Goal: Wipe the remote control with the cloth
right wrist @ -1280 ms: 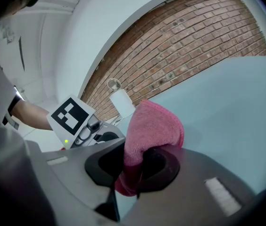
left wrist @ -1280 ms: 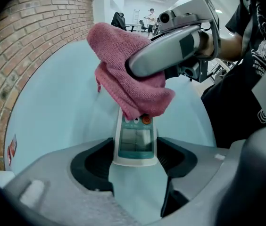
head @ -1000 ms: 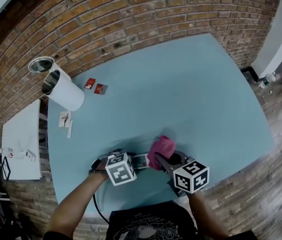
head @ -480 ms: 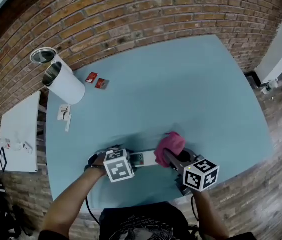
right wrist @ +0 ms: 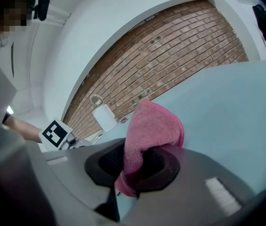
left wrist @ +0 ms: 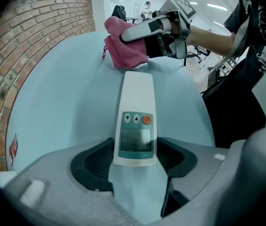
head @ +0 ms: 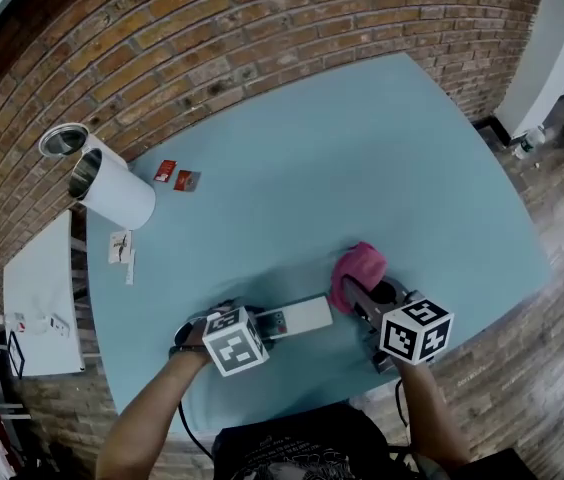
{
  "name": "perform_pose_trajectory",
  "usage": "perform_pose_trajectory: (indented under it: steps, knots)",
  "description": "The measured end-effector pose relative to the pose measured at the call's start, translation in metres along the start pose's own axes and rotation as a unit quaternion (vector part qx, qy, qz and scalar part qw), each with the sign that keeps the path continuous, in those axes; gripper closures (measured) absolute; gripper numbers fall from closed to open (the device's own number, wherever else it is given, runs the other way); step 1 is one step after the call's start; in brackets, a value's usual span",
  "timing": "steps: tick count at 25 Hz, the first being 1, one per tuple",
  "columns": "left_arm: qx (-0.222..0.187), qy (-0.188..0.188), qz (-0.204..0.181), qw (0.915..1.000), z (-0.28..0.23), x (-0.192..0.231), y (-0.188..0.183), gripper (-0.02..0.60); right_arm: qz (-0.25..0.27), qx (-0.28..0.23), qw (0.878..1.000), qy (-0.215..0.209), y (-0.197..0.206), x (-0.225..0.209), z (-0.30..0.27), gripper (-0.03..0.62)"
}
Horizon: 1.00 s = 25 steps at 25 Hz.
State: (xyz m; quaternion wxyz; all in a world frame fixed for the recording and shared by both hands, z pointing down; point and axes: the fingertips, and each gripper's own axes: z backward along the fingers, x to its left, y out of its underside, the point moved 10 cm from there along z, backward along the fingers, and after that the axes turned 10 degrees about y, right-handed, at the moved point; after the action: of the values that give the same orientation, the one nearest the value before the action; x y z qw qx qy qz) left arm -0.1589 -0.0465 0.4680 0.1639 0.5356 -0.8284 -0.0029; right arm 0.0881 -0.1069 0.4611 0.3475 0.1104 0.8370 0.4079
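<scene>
A white remote control with a small screen and an orange button lies flat on the light blue table. My left gripper points down at its near end, and its jaws hold that end between the pads. The pink cloth is bunched up in my right gripper, which is shut on it. In the left gripper view the cloth hangs just past the remote's far end, close to the table.
A white cylinder lies near the table's far left, with a metal ring beside it. Two small red packets sit close by. A white side table stands left of the table. The table's front edge runs near my hands.
My right gripper has slid the pink cloth to the right along the remote and off its far end, so more of the remote shows. The left gripper has kept still.
</scene>
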Motion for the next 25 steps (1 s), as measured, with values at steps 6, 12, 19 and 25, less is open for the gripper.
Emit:
perform_pose_trajectory:
  steps: [6, 12, 19, 25]
  knots:
    - [-0.002, -0.003, 0.002, 1.0, 0.0, -0.001, -0.001, 0.291, 0.052, -0.019, 0.998, 0.035, 0.003, 0.007, -0.013, 0.531]
    - [0.013, -0.005, 0.006, 0.9999, 0.0, -0.001, -0.004, 0.291, 0.095, -0.013, 0.995, 0.036, 0.008, 0.021, -0.016, 0.531]
    - [0.02, -0.001, 0.003, 0.9998, -0.003, 0.0, -0.003, 0.291, 0.09, -0.015, 0.994, 0.062, 0.017, 0.02, -0.001, 0.531]
    - [0.009, -0.006, 0.004, 0.9999, -0.001, -0.001, 0.0, 0.295, 0.087, -0.018, 0.993, 0.083, 0.026, 0.027, 0.011, 0.531]
